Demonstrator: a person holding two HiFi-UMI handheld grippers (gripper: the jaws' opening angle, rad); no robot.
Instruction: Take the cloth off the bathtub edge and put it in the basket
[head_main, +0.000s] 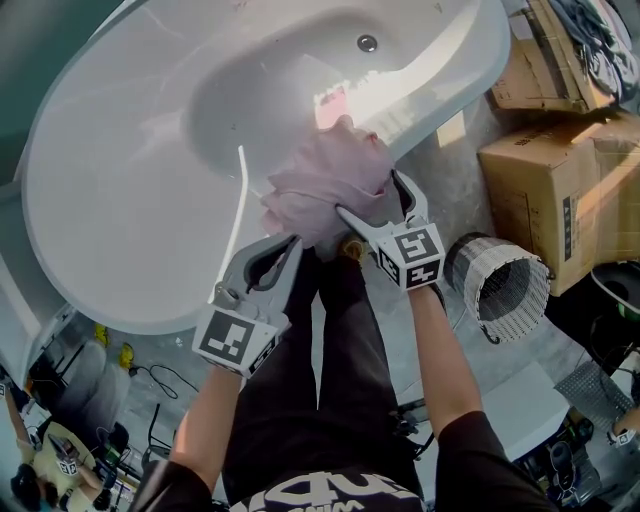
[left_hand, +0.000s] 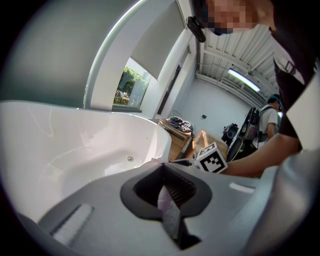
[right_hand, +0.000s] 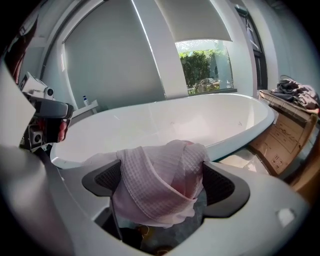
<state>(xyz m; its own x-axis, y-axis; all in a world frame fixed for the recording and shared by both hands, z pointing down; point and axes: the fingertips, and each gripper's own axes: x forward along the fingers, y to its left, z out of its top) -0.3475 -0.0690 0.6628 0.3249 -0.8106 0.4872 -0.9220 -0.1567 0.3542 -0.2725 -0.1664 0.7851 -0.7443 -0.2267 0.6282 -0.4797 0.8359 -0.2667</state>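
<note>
While the pink waffle cloth (head_main: 325, 180) lies bunched over the white bathtub's rim (head_main: 460, 80), the right gripper (head_main: 368, 195) straddles it with jaws spread wide. The left gripper (head_main: 288, 245) pinches its edge, jaws together. A wicker basket (head_main: 500, 290) lies nearby on its side.

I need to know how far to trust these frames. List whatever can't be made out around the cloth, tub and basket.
Head view: inside of the basket doesn't show.
Left gripper view: how much cloth the left gripper pinches; only a pink sliver shows between shut jaws.
Head view: the bathtub rim under the cloth, covered by it.
Right gripper view: a yellowish thing below the cloth, mostly covered, unidentifiable.
</note>
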